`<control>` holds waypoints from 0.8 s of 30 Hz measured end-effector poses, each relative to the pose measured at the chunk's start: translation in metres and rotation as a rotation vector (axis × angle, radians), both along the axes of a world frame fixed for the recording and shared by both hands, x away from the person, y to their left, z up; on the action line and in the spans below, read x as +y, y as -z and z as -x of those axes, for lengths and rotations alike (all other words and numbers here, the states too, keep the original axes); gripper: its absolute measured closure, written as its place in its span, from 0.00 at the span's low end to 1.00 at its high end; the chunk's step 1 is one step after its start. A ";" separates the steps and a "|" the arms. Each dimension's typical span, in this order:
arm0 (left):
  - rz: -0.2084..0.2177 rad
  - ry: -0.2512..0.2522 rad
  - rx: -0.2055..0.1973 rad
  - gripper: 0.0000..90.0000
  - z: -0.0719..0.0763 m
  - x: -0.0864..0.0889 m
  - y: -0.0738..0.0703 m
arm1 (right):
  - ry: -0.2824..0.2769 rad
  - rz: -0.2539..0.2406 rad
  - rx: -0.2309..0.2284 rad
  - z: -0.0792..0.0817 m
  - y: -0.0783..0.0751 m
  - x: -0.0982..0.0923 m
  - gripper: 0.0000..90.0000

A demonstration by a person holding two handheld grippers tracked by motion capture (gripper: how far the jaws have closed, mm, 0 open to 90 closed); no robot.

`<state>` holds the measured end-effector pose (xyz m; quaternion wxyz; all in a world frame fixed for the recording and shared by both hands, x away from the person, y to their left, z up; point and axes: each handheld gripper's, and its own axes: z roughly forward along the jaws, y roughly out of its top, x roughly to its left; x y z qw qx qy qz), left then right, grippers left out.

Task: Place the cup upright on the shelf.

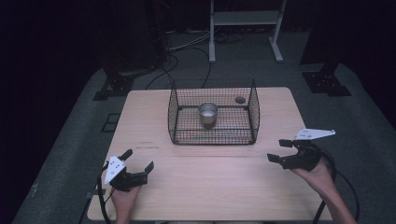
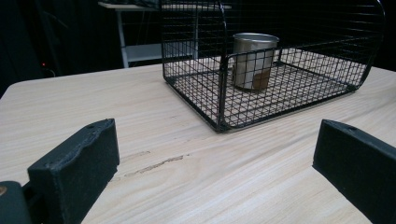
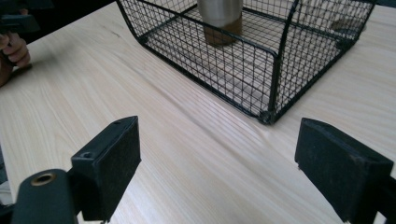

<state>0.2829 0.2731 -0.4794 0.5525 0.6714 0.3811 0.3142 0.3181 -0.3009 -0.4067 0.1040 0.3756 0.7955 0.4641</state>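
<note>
Pale wood tabletop (image 1: 205, 177). Left claw (image 1: 138, 160) held low near the front left corner, jaws wide, empty. Right claw (image 1: 279, 150) held near the right edge, jaws wide, empty. Steel cup (image 1: 208, 114) seen upright inside the wire basket (image 1: 173, 114) toward the far edge.

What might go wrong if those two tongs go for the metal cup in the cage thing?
The metal cup stands upright inside the wire basket, whose side walls rise about as high as the cup. Reaching in low, either tongs could probably snag the mesh and drag the basket across the table. The cup looks smooth, so it might slip or tip when pinched. Both the left tongs and right tongs are open and well short of it.
</note>
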 end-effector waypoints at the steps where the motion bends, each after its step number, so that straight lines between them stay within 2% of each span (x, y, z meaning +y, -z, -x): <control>1: 0.000 0.000 0.000 0.00 0.000 0.000 0.000 | 0.004 0.001 0.004 0.001 0.002 -0.002 0.15; 24: -0.008 0.002 -0.004 0.00 0.001 -0.001 0.000 | 0.082 -0.034 0.028 0.024 0.032 -0.033 0.15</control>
